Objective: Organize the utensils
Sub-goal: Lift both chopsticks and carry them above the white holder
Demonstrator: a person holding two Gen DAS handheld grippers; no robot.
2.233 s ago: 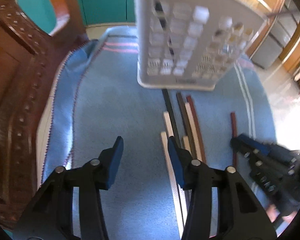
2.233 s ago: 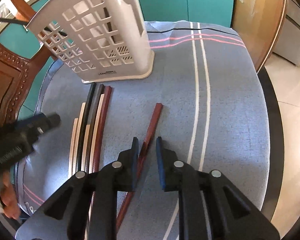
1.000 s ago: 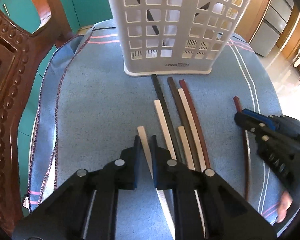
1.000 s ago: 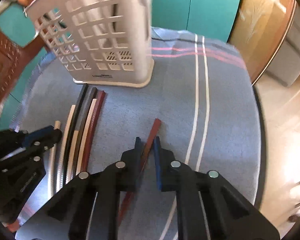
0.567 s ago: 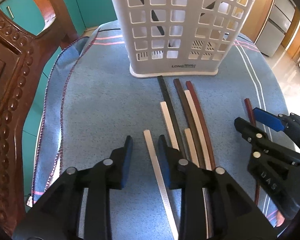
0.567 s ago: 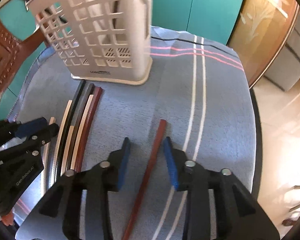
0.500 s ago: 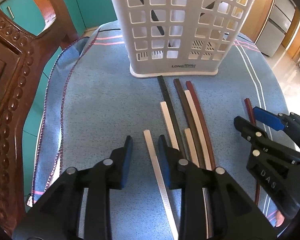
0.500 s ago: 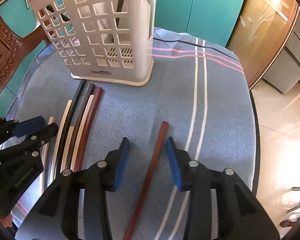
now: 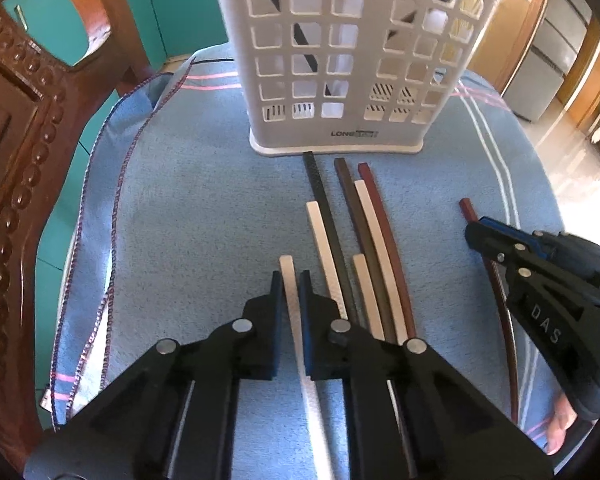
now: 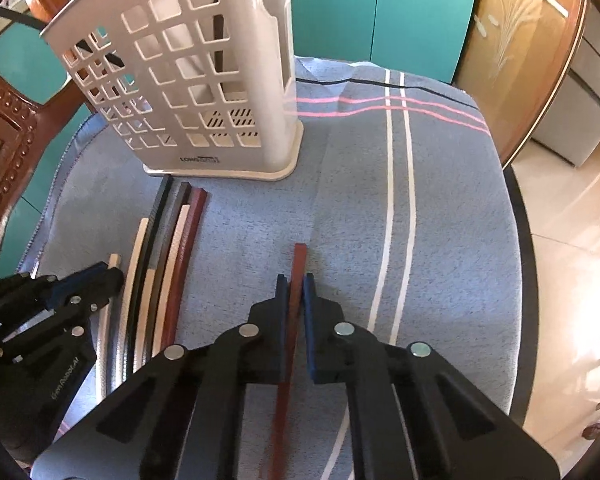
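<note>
Half a second ago both pairs of jaws stood spread on either side of their sticks; now we see them closed in. The left gripper (image 9: 291, 280) is clamped on the cream chopstick (image 9: 289, 280), and the right gripper (image 10: 295, 282) is clamped on the reddish-brown chopstick (image 10: 299, 264), each stick's tip poking out just beyond the fingertips at the lower middle of its frame. The cream chopstick is a pale, flat-sided stick running down out of the bottom of the left wrist view; the reddish-brown one is darker, glossy and square-ended. Between the two held sticks, a bundle of loose chopsticks (image 9: 364, 240) lies side by side on the blue striped cloth (image 9: 204, 208): black, dark brown, maroon and several cream ones, their far ends close to the foot of the white lattice utensil holder (image 9: 340, 52), which stands upright in the upper middle of the left view and upper left of the right view. A dark stick leans inside the holder. Both grippers point steeply down at the cloth, and each shows at the side edge of the other's view. A carved wooden chair (image 9: 16, 152) fills the left edge of the left view.
</note>
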